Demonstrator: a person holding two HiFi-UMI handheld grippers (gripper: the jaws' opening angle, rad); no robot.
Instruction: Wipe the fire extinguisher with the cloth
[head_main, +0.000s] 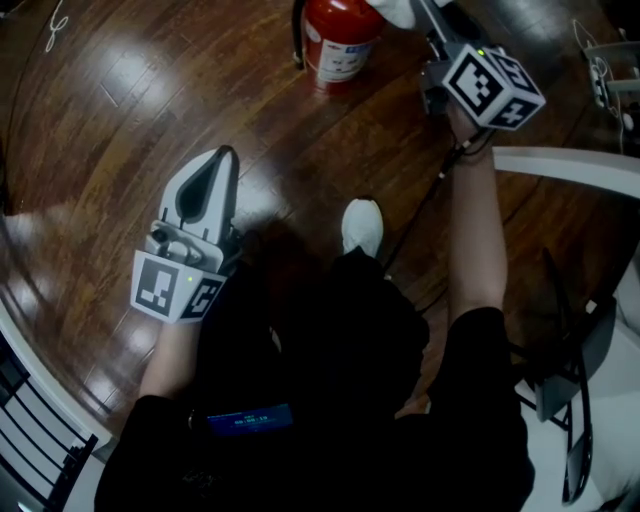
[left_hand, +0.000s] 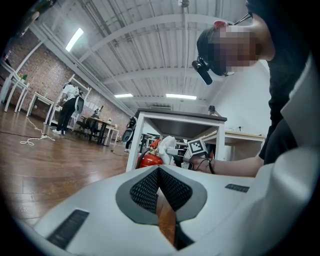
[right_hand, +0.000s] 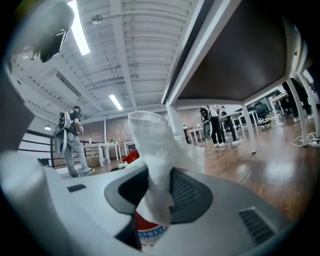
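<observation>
At fire extinguisher (head_main: 340, 40), right tool (right_hand: 159, 192) grips cloth (right_hand: 154, 145).

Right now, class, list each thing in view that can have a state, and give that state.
left tongs: shut, nothing held.
right tongs: shut on the cloth.
cloth: clamped, its free end sticking out past the jaws.
fire extinguisher: standing upright on the floor.

Head view looks down; all views share the fire extinguisher (head_main: 335, 25)
</observation>
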